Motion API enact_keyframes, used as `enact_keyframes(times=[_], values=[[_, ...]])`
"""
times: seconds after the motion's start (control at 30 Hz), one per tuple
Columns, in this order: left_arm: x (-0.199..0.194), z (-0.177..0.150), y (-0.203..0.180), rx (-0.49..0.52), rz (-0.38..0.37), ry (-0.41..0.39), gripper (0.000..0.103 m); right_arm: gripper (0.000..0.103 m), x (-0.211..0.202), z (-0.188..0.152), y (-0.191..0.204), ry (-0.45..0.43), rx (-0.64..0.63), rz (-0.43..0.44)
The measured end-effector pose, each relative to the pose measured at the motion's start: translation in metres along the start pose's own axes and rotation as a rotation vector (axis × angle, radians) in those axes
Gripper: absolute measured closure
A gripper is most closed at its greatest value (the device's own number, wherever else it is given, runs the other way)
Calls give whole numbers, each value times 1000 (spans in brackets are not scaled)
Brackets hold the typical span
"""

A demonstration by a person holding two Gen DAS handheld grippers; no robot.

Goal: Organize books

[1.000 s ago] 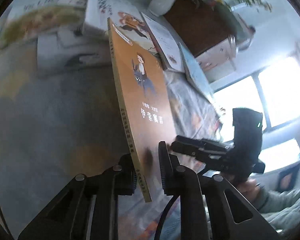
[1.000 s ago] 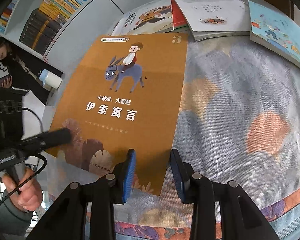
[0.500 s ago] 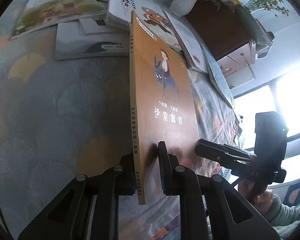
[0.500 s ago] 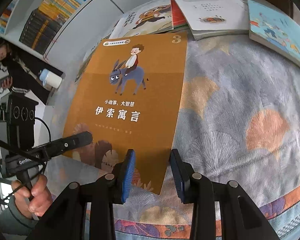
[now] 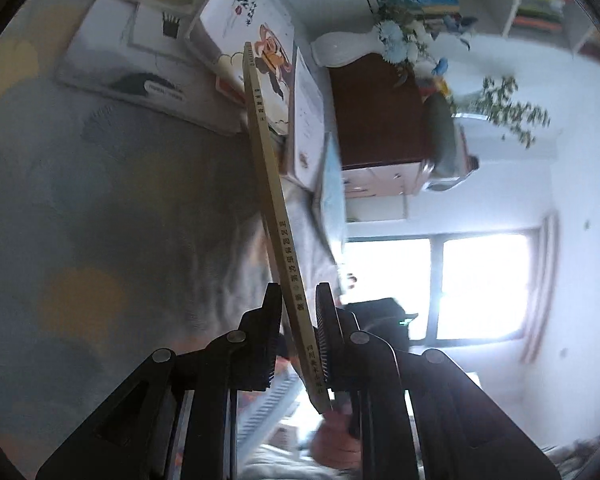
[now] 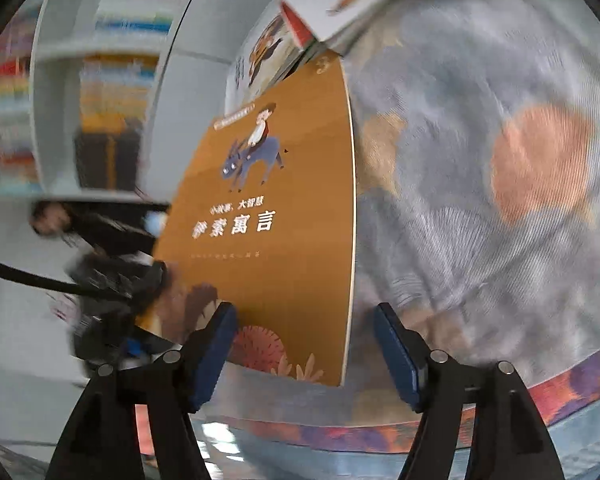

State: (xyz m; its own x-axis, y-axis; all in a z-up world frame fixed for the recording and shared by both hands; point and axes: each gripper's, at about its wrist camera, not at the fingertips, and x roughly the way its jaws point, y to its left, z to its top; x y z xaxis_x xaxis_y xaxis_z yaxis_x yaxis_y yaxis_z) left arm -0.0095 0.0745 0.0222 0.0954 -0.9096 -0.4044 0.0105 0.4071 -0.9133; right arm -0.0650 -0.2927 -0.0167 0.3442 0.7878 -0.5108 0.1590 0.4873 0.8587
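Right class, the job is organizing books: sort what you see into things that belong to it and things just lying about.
Belongs to the job:
- orange donkey-cover paperback book, clamped in the left claw
- open right claw
- white picture books lying flat on the cloth

Just lying about:
- white vase of blue flowers
- dark wooden cabinet
- patterned tablecloth

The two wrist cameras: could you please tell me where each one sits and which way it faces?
Left wrist: sits on the left gripper, looking along the orange book it clamps, edge-on, toward books on the table; a hand shows below.
Right wrist: sits on the right gripper, open, facing the orange book's cover, with the left gripper at its left edge.
Shared: the orange book, the cartoon-cover book, the patterned tablecloth.
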Motion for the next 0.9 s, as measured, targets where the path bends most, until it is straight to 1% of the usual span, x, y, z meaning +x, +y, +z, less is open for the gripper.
enact_keyframes(times=[0.03, 0.1, 0.13, 0.17, 0.2, 0.23, 0.27, 0.33, 0.37, 0.4, 0.43, 0.47, 0.5, 0.57, 0.6, 0.63, 0.73, 0.8, 0.83, 0.87, 0.9], values=[[2, -1, -1, 6, 5, 2, 89, 34, -1, 2, -3, -10, 19, 23], [4, -3, -9, 56, 49, 12, 89, 35, -2, 4, -7, -20, 48, 68], [6, -3, -11, 63, 58, 16, 89, 41, -2, 6, -8, -24, 61, 91], [7, -3, -11, 67, 71, 16, 89, 50, -1, 6, -8, -24, 70, 115], [7, -3, -11, 81, 96, 19, 89, 58, -1, 7, -9, -21, 76, 118], [7, -2, -12, 101, 134, 22, 89, 62, -1, 6, -8, -27, 68, 84], [9, -4, -14, 144, 216, 32, 89, 69, -2, 6, -5, -31, 45, 58], [14, -8, -15, 213, 333, 54, 89, 80, -7, 3, 0, -36, -2, 6], [18, -11, -15, 244, 380, 66, 89, 80, -8, 1, 9, -43, -47, -38], [21, -14, -15, 263, 406, 72, 89, 80, -9, 0, 16, -46, -93, -82], [24, -18, -17, 297, 444, 78, 89, 81, -8, -2, 30, -47, -177, -158], [28, -19, -19, 327, 479, 80, 89, 81, -2, -4, 40, -43, -230, -205], [32, -23, -23, 367, 522, 82, 89, 81, 2, -9, 54, -31, -309, -277], [37, -35, -33, 491, 635, 84, 88, 81, 17, -24, 80, 14, -482, -419], [36, -39, -35, 531, 661, 78, 87, 80, 21, -29, 87, 22, -529, -445], [31, -41, -37, 548, 660, 68, 87, 81, 25, -35, 97, 28, -580, -467], [9, -43, -39, 562, 627, 19, 86, 81, 27, -43, 115, 10, -659, -491], [-2, -48, -47, 600, 649, -20, 86, 80, 28, -52, 127, 15, -755, -519], [-9, -49, -49, 612, 664, -37, 86, 80, 34, -60, 140, 33, -836, -543], [-19, -50, -51, 611, 679, -58, 86, 79, 39, -69, 153, 51, -913, -561], [-25, -49, -52, 602, 677, -78, 86, 78, 41, -73, 159, 63, -951, -560]])
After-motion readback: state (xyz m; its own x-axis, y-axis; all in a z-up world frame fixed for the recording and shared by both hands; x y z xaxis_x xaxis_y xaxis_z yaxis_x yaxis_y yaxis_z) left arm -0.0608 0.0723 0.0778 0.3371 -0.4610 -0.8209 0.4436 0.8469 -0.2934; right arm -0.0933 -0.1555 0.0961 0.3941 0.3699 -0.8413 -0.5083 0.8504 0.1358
